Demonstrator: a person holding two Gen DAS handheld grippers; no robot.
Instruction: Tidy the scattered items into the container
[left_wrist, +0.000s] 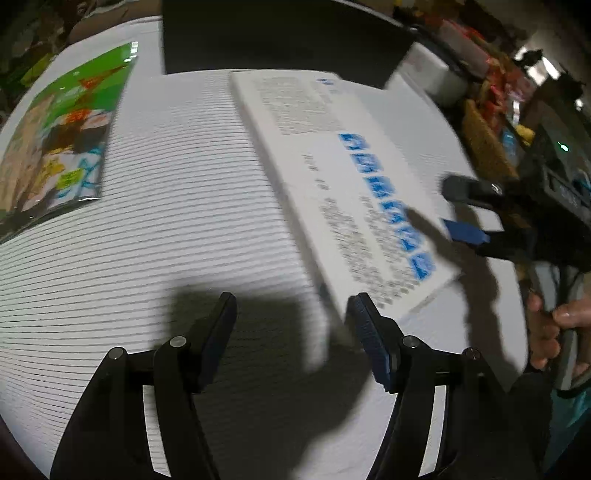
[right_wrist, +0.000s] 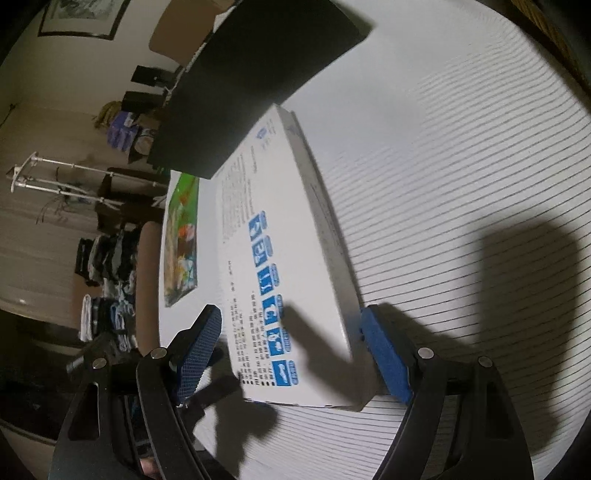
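A flat white box with blue icons and grey print (left_wrist: 343, 184) lies on the striped white table (left_wrist: 166, 221); it also shows in the right wrist view (right_wrist: 280, 266). My right gripper (right_wrist: 295, 350) is open, its blue pads on either side of the box's near end; it also shows in the left wrist view (left_wrist: 461, 210). My left gripper (left_wrist: 291, 336) is open and empty, just by the box's near corner. A green snack packet (left_wrist: 70, 140) lies at the table's left, also seen in the right wrist view (right_wrist: 181, 240). A black container (left_wrist: 280, 33) stands behind the box, also seen in the right wrist view (right_wrist: 251, 81).
A white block (left_wrist: 424, 70) sits at the far right of the table. Cluttered shelves with coloured items (left_wrist: 491, 92) stand beyond the table's right edge. Folded clothes (right_wrist: 110, 266) and a drying rack (right_wrist: 55, 181) stand off the table's far side.
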